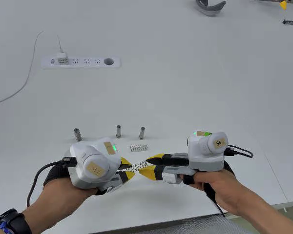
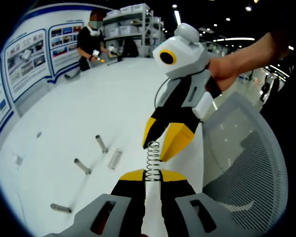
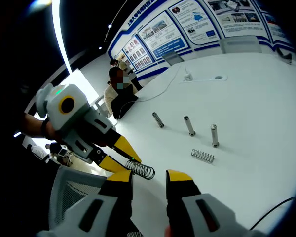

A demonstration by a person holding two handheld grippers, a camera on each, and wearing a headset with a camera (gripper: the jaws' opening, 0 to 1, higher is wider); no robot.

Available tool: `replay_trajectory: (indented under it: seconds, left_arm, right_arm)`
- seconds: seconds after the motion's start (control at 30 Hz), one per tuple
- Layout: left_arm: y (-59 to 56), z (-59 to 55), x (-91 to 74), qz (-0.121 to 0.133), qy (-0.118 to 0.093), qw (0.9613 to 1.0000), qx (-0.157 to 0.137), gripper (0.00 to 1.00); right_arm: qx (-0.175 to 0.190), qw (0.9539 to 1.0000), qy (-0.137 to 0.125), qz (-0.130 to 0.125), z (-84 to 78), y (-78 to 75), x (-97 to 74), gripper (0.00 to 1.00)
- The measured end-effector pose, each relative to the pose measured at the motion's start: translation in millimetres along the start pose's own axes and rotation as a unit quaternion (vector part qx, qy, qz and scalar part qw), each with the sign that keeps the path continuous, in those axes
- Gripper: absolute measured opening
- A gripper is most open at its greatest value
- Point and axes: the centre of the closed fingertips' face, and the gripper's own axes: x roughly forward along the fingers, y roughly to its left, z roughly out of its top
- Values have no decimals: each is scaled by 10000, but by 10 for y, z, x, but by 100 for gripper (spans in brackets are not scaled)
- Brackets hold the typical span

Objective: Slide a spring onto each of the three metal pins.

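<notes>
Left tool (image 1: 128, 169) sits closest to the headset, low in the head view, clamped on one end of a spring (image 1: 138, 165); right tool (image 1: 148, 165) faces it nose to nose at the spring's other end, both over the near part of the bench (image 1: 185, 87); further out there's a row of three pins, the left pin (image 1: 77, 134) already wearing a spring, the middle pin (image 1: 118, 130) and right pin (image 1: 141, 132) bare; a loose spring (image 1: 138, 147) lies just in front of those two.

Left gripper view: its own jaws are pinched together on the held spring, which sticks straight out towards the other tool's yellow tips.

Right gripper view: its jaws stand apart; the spring's end sits in the gap beside one jaw, not squeezed as far as I can tell.

So I'd call it one of three done; two pins to go, with one spring in the air and one waiting on the bench.
</notes>
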Motion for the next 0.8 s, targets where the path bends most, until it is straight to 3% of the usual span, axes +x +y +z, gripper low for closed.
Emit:
replay_trajectory:
  seconds: [0.33,0.8]
  left_arm:
    - [-21,33,19,-78,-31,9999,90,10]
    - [-36,22,17,-138,0,9996,247,9]
  right_arm:
    - [188,9995,-16,235,-37,73,-10,18]
    - [340,9987,-88,378,8,115,-31,17]
